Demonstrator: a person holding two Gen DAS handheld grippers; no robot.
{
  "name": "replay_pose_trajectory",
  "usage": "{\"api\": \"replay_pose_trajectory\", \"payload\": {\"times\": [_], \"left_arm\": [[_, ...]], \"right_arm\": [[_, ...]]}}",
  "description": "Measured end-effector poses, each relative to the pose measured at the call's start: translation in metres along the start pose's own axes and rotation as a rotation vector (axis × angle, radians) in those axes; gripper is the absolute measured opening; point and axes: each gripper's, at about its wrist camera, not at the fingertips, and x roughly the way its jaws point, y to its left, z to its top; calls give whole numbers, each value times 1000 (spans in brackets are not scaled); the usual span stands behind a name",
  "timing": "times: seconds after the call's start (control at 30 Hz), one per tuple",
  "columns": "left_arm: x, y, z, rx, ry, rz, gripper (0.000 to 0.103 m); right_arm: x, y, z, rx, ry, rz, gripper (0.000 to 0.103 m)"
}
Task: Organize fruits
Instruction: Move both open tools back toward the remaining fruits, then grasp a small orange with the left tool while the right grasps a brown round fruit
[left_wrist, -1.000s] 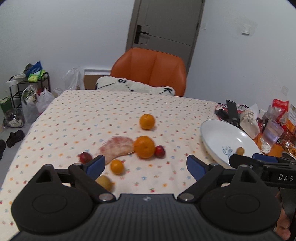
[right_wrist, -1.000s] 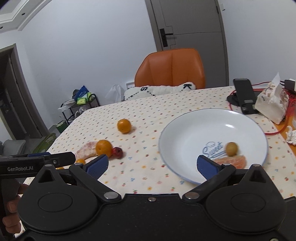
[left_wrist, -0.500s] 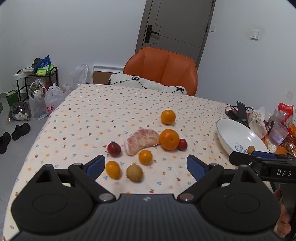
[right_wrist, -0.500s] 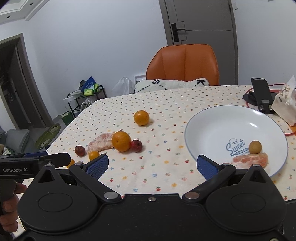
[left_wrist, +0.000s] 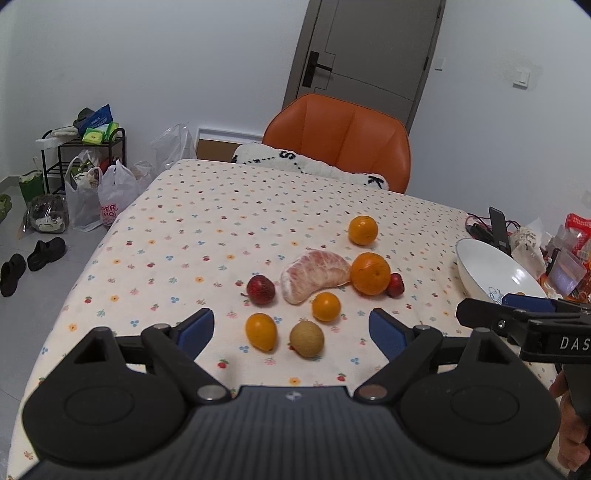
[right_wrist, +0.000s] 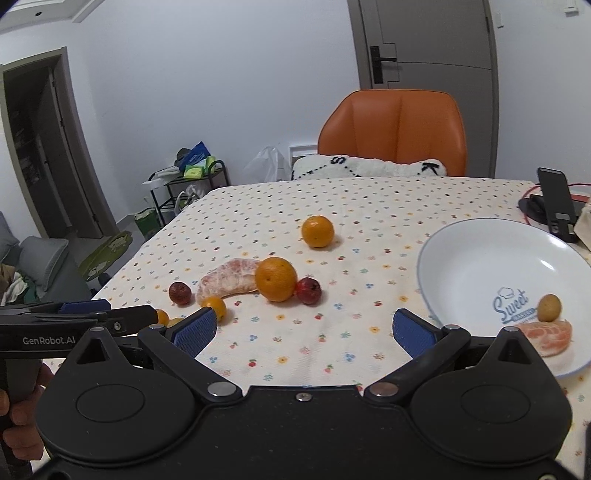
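With both my left gripper (left_wrist: 291, 325) and right gripper (right_wrist: 301, 326) gaping empty, I judge I'm between pickups; next, close on the brown fruit (left_wrist: 306, 338) at the tabletop's near edge for the plate (right_wrist: 476, 258).

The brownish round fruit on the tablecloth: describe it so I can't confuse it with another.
On the dotted tablecloth, find the peeled pomelo wedge in the fruit cluster. Nearest the camera sit two fruits; the brownish round fruit is the right one, dull tan, unlike the glossy yellow-orange fruit beside it.

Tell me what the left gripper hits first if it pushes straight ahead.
Probably the brown round fruit, with the small yellow-orange fruit just beside it; both lie between the open left gripper fingers, though depth is uncertain.
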Motion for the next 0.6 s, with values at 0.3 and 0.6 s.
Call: {"api": "replay_pose_trajectory", "payload": {"times": [0.3,0.6], "left_arm": [[10,18,-4,-29,17,-2,60],[25,25,-5,-33,34,-18,47]], "right_arm": [[18,21,-1,-30,43,71,85],[33,41,-1,-49,87,144,66]]}}
